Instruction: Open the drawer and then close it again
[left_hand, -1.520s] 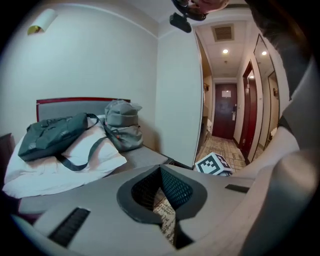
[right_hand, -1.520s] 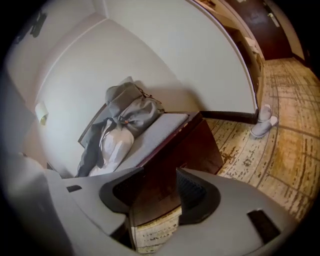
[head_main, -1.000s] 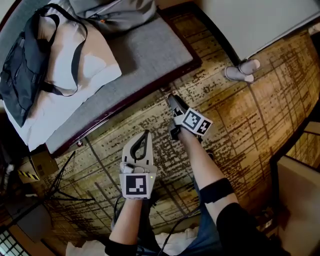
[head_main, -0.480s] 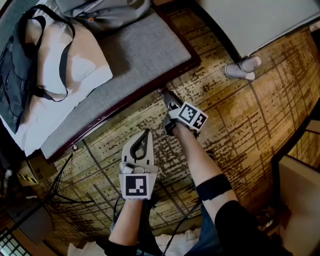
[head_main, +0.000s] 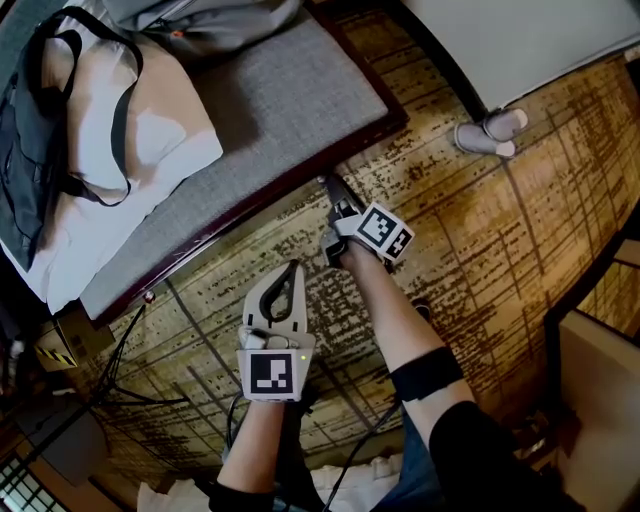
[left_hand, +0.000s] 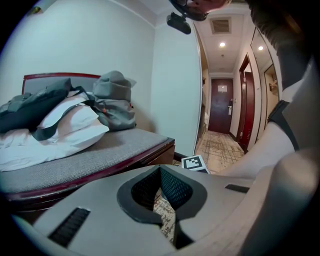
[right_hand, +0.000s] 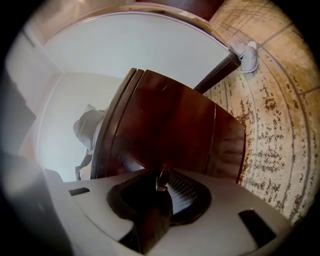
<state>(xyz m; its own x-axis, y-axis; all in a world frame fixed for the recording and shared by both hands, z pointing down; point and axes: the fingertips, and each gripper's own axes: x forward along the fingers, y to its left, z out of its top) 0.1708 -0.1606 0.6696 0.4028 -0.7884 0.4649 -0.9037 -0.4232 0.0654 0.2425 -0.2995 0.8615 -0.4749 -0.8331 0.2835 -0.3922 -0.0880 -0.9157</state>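
The right gripper (head_main: 329, 187) is reaching across the patterned carpet (head_main: 480, 230) to the dark red wooden edge of the bed (head_main: 372, 120), just above the centre of the head view. In the right gripper view, the drawer (right_hand: 170, 125) is filling the middle of the frame as a dark, glossy wooden front. Its small knob (right_hand: 161, 179) is sitting between the gripper's two jaws. The jaws are closing around the knob, and a gap is still showing between it and the meshed pad at its right. From the head view the drawer is looking shut, with nothing standing out from the bed's edge.

The left gripper (head_main: 291, 268) is hanging over the carpet in the lower centre of the head view, well apart from the bed. Its jaws are lying together with nothing between them, and only carpet is showing through the loop they form.

On the bed's grey cushion, a white pillow (head_main: 160, 150) is lying at the upper left with a dark bag (head_main: 35, 130) draped over it. A grey backpack (head_main: 200, 15) is resting at the top edge. A second small knob (head_main: 148, 296) is showing further left along the wooden edge. A pair of pale slippers (head_main: 488, 132) is sitting on the carpet at the upper right, by the wall.
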